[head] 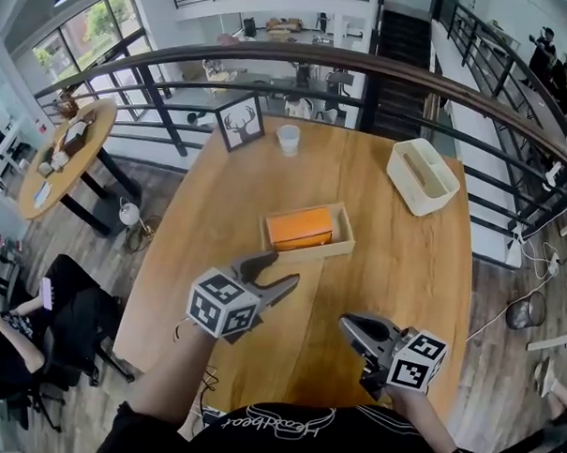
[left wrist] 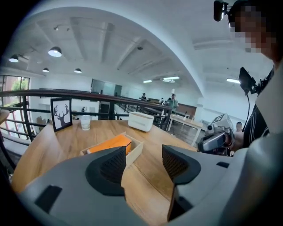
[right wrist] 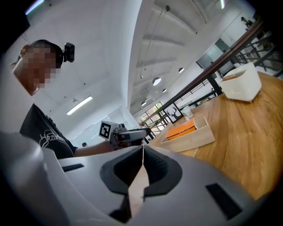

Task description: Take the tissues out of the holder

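Approach step, nothing grabbed yet. Tissues (head: 300, 229) sit in the wooden holder (head: 345, 235) mid-table (head: 218, 233). Left gripper (head: 283, 268) is spread, empty, short of the holder and aimed at it. Right gripper (head: 349, 323) is pressed together, empty, near the table edge. Next: left reaches over the rim, pinches the pack, lifts it out.

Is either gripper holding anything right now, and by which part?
Nothing is held. The left gripper is open and empty; the right gripper is shut with nothing between its jaws. The orange tissue pack lies untouched in the wooden tray.
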Tool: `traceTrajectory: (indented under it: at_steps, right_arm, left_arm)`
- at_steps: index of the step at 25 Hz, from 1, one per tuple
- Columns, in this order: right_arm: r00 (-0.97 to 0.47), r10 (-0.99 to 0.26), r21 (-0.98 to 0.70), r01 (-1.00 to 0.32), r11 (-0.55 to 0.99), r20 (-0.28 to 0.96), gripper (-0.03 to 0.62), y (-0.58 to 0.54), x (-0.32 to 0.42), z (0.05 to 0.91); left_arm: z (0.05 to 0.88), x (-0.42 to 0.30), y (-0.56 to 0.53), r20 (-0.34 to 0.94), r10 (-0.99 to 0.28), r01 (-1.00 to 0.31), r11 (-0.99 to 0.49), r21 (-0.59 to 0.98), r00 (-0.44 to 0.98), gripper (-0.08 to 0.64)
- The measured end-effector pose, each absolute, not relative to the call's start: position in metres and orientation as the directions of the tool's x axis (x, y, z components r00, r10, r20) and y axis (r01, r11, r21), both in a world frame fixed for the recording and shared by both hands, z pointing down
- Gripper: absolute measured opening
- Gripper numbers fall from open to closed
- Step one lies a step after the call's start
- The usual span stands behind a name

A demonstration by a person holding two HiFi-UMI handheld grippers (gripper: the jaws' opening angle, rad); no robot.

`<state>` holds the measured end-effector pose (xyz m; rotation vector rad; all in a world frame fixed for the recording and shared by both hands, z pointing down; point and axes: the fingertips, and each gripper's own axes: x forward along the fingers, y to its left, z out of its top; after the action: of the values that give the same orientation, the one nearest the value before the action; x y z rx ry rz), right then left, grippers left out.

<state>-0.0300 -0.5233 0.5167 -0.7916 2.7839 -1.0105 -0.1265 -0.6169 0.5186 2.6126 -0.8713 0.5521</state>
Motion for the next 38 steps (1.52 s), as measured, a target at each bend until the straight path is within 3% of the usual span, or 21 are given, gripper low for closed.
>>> traceTrajectory:
  at_steps: [6,12,18,27,38]
  right_arm:
    - [-0.853,-0.511,-0.626,-0.459,0.631,0.110,0.018,-0.544,-0.035,0.529]
    - [-0.861,-0.489,-0.636,-0.457,0.622,0.141,0.018,-0.551,-0.051,0.547]
    - [-0.866,-0.469,-0.605,-0.468,0.644,0.172,0.017,-0.566,-0.066,0.556]
    - [-0.854,-0.458,-0.642,-0.499,0.582,0.248,0.018,-0.563,-0.078,0.592]
    - [-0.845,-0.464,-0.642,-0.515,0.568,0.268,0.018,-0.563,-0.082,0.603]
  left_arm:
    - [0.546,-0.130,-0.670,0.558,-0.476,-0.596,-0.802,0.043,0.679,0.254]
    - [0.569,-0.137,-0.711,0.618,-0.448,-0.570,-0.821,0.001,0.646,0.305]
    - [0.595,-0.141,-0.743,0.694,-0.418,-0.499,-0.861,-0.097,0.586,0.311]
    - [0.624,-0.143,-0.751,0.786,-0.274,-0.368,-0.928,-0.064,0.554,0.311]
    - [0.646,-0.146,-0.753,0.870,-0.221,-0.286,-0.953,-0.098,0.440,0.302]
